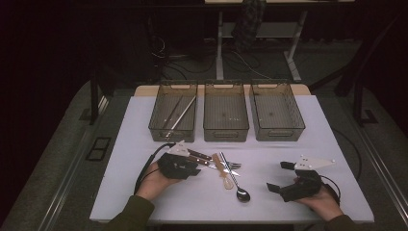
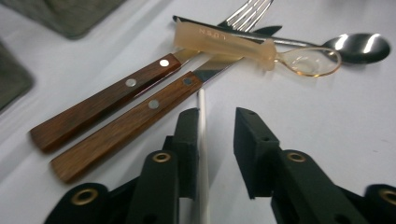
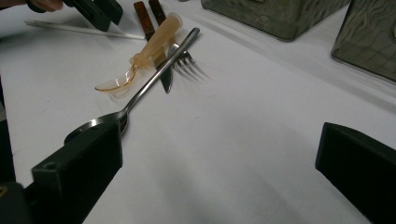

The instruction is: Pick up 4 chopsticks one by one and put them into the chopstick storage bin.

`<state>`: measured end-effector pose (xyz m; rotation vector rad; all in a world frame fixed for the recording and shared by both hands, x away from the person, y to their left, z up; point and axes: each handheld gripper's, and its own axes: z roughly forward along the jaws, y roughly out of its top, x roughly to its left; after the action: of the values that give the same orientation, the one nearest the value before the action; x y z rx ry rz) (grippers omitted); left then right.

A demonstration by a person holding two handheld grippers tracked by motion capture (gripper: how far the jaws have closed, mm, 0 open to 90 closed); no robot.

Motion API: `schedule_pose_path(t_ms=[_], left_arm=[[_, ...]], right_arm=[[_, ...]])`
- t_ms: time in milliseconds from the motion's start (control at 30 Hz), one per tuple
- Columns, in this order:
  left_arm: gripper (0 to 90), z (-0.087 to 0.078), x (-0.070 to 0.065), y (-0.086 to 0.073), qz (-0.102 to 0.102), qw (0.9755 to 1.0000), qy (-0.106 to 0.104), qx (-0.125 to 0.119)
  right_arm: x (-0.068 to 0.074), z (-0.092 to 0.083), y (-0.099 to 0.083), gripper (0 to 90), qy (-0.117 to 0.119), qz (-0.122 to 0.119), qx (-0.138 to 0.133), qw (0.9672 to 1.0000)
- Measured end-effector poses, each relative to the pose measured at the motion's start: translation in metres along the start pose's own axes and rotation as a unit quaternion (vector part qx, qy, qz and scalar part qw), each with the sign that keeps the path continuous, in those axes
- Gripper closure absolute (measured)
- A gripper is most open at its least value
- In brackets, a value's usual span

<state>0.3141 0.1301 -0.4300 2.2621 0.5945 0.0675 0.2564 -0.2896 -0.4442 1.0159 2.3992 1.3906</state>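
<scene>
My left gripper (image 1: 195,169) (image 2: 217,116) hovers low over the white table just left of a cutlery pile. Its jaws stand a little apart. A thin white stick (image 2: 201,121) (image 3: 84,29) lies on the table between them, close along one jaw and clear of the other. The pile holds a wooden-handled knife (image 2: 126,121), a wooden-handled fork (image 2: 102,100), an amber plastic spoon (image 1: 222,171) (image 2: 224,42) and a metal spoon (image 1: 235,183) (image 3: 154,77). My right gripper (image 1: 279,176) (image 3: 215,140) rests open at the right, nothing between its jaws.
Three dark mesh trays stand in a row at the back: the left tray (image 1: 173,132) holds long metal sticks (image 1: 180,113), the middle tray (image 1: 226,134) and right tray (image 1: 276,134) look bare. The table's front edge (image 1: 231,220) runs near both hands.
</scene>
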Motion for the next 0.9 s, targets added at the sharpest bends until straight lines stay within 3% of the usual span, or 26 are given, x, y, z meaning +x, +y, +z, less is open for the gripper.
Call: schedule_pose_path(t_ms=[167,233,500,633,900], left_arm=[[59.8,-0.022,0.0,-0.014,-0.031,0.9994,0.009,-0.012],[59.0,-0.03,-0.001,-0.022,-0.034,0.9992,0.02,-0.009],[64.9,-0.057,-0.006,-0.055,-0.051,0.9974,0.051,0.002],[67.8,-0.058,-0.004,-0.06,-0.049,0.9973,0.054,0.012],[74.1,-0.053,-0.004,-0.062,-0.035,0.998,0.037,0.037]], right_arm=[[0.0,0.0,0.0,0.5,0.001,0.0,-0.001,1.0],[0.0,-0.001,0.0,0.5,0.0,0.0,-0.001,1.0],[0.0,0.0,0.0,0.5,0.0,0.0,-0.001,1.0],[0.0,0.0,0.0,0.5,-0.001,-0.001,0.001,1.0],[0.0,0.0,0.0,0.5,-0.001,0.0,0.0,1.0]])
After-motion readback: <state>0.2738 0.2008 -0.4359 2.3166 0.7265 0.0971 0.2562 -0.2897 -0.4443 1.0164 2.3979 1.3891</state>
